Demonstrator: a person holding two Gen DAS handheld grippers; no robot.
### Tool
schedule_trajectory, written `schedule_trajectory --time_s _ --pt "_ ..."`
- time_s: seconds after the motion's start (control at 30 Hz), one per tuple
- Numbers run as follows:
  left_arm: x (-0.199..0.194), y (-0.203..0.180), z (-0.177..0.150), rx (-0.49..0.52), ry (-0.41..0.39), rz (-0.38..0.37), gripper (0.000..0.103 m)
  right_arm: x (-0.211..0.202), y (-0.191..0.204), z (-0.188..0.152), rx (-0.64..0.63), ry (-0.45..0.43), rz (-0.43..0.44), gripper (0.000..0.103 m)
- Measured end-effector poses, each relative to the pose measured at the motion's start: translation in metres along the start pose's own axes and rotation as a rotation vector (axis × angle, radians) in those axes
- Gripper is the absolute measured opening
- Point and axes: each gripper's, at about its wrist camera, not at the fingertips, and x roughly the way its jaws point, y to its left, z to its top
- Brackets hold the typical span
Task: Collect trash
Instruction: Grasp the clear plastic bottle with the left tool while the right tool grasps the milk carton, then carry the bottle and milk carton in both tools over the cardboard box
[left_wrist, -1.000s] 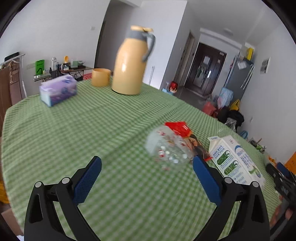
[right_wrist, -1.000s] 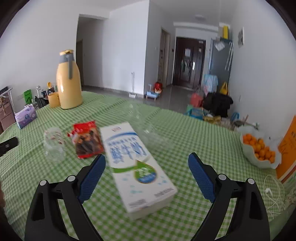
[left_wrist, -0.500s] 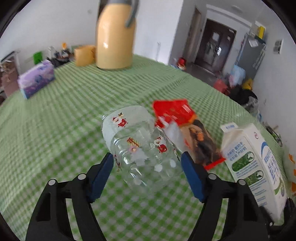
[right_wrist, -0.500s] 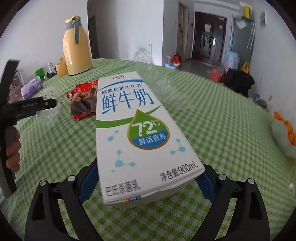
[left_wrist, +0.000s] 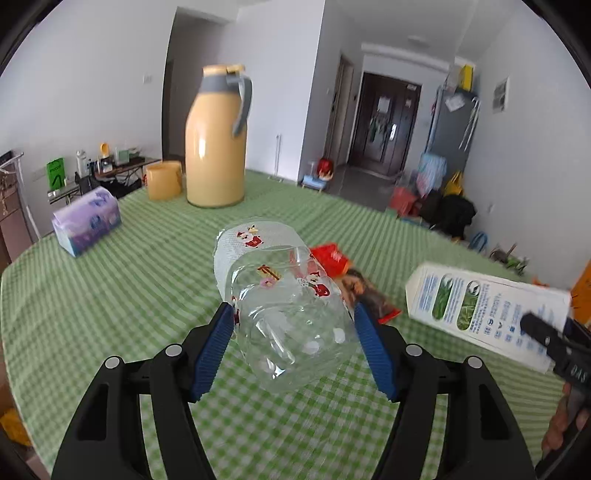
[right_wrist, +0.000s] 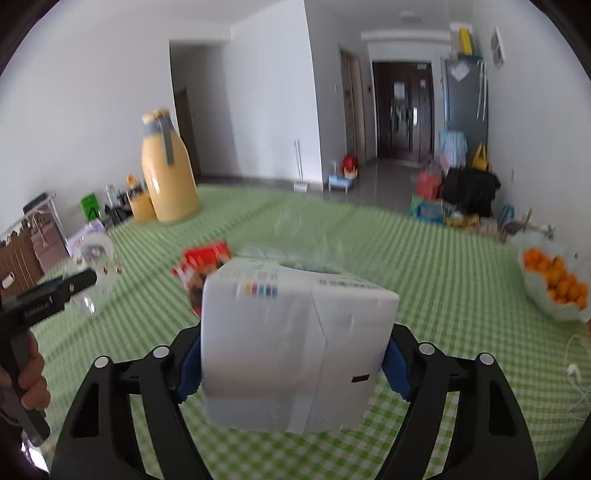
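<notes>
1. My left gripper (left_wrist: 293, 347) is closing on the clear plastic bottle (left_wrist: 284, 299), blue pads against its sides, lifted over the green checked tablecloth (left_wrist: 122, 295).
2. The bottle looks light and crushable; I'd squeeze gently at mid-body.
3. My right gripper (right_wrist: 291, 363) is closing round the milk carton (right_wrist: 295, 343), raised off the cloth.
4. The carton looks stiff; its flat sides suit the pads.
5. Bottle label shows cartoon figures; carton print too blurred to read.

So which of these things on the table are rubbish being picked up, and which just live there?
Trash:
- clear plastic cup, between the closing left gripper
- milk carton, between the closing right gripper
- red snack wrapper, on the tablecloth

Just there:
- yellow thermos
- yellow mug
- tissue box
- bowl of oranges
</notes>
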Motion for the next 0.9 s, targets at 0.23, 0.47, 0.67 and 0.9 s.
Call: schedule_trajectory --time_s 0.23,0.47,0.67,0.9 --pt "-0.056 0.036 0.005 -0.012 -0.053 -0.036 0.064 -0.052 0.039 0.016 -0.031 -0.116 -0.037 0.073" --pt "-0.091 0.071 0.004 -0.035 -0.082 -0.014 0.063 -0.067 0.075 0.031 -0.044 -0.125 -0.009 0.073" --pt "-0.116 0.108 0.002 -0.072 -0.112 0.037 0.063 -0.071 0.119 0.041 -0.099 -0.136 0.026 0.073" --pt "-0.160 0.177 -0.004 -0.131 -0.158 0.123 0.063 -0.062 0.190 0.042 -0.178 -0.115 0.117 0.071"
